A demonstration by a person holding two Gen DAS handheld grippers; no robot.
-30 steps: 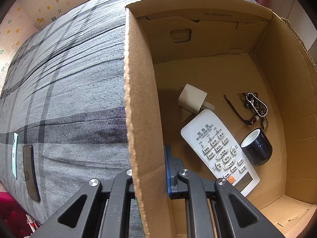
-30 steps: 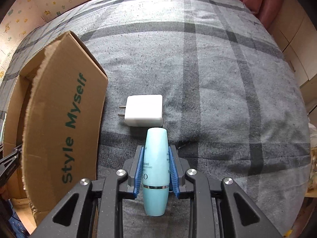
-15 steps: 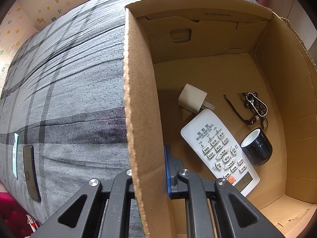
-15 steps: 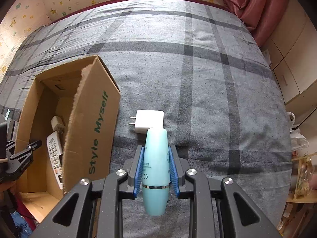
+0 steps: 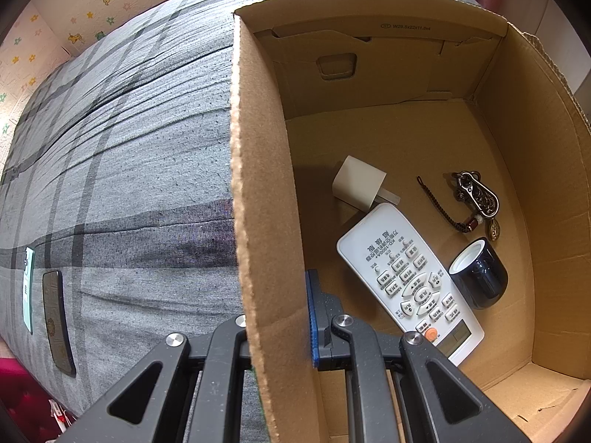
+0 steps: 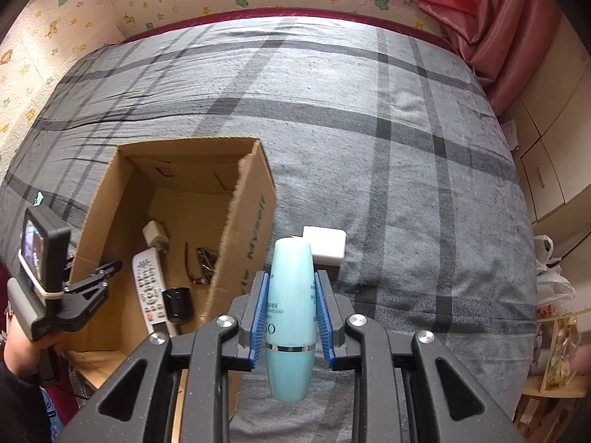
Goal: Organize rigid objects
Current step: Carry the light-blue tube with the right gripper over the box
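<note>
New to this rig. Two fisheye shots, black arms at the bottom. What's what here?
There is no robot: a person holds a two-finger tool in each hand, each with a camera looking along its fingers.

The left wrist view shows the left tool clamped on the wall of a cardboard box that stands on a grey plaid bed. In the box lie a white remote control, a white charger, a keychain and a dark cup.

The right wrist view shows the right tool gripping a light-blue bottle above the bed. A second white charger lies on the bed beside the box.
</note>
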